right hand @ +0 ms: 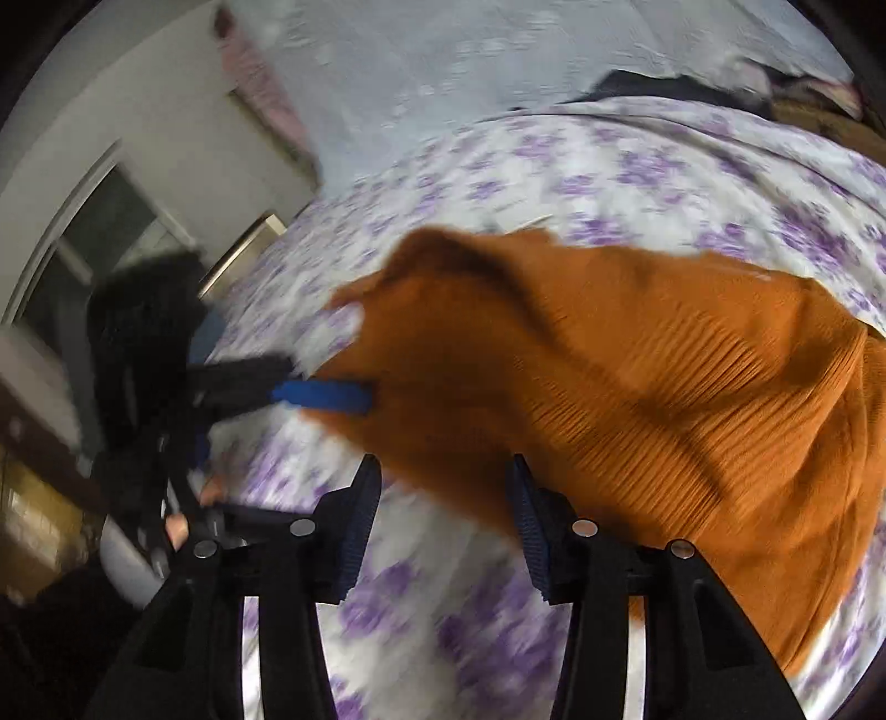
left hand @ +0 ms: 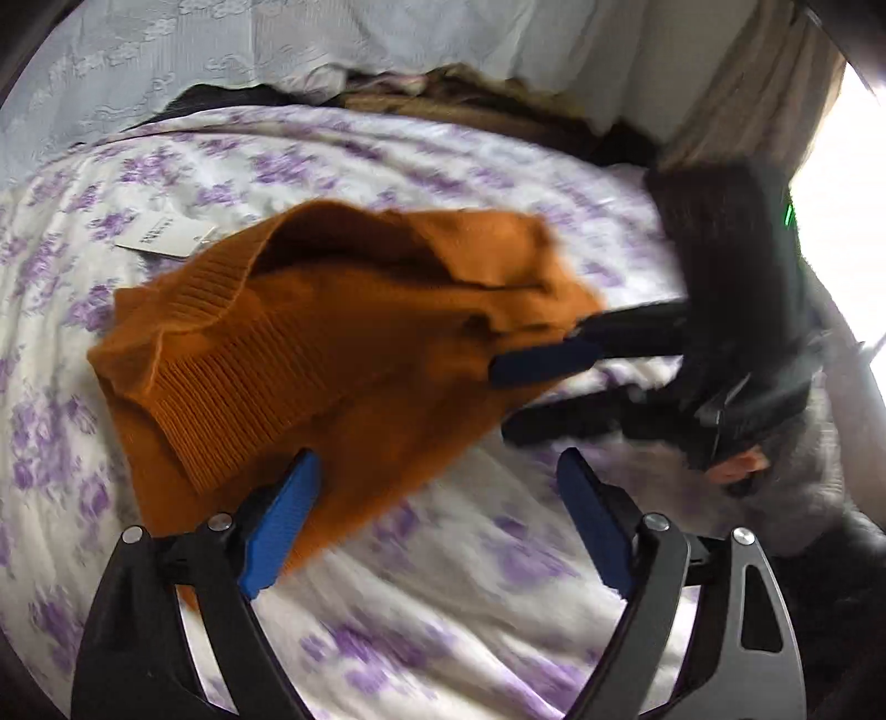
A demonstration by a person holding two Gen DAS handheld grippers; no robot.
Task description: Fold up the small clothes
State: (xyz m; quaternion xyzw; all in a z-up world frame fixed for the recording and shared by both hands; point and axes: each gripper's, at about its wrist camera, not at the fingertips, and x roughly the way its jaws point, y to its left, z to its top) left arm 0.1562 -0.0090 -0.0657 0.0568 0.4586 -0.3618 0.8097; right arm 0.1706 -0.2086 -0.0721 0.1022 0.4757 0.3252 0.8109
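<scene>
The sweater [left hand: 332,354] lies on the bedspread [left hand: 443,581], a paper tag [left hand: 166,239] just behind it (toward the pillows [left hand: 221,50]).

Your right gripper [right hand: 443,498]: jaws apart, hovering over purple-flowered bedsheet [right hand: 637,166], orange knit garment [right hand: 637,376] spread right of centre. Your left gripper [right hand: 332,396], mid-left, blurred, seemingly touching garment's edge.
</scene>
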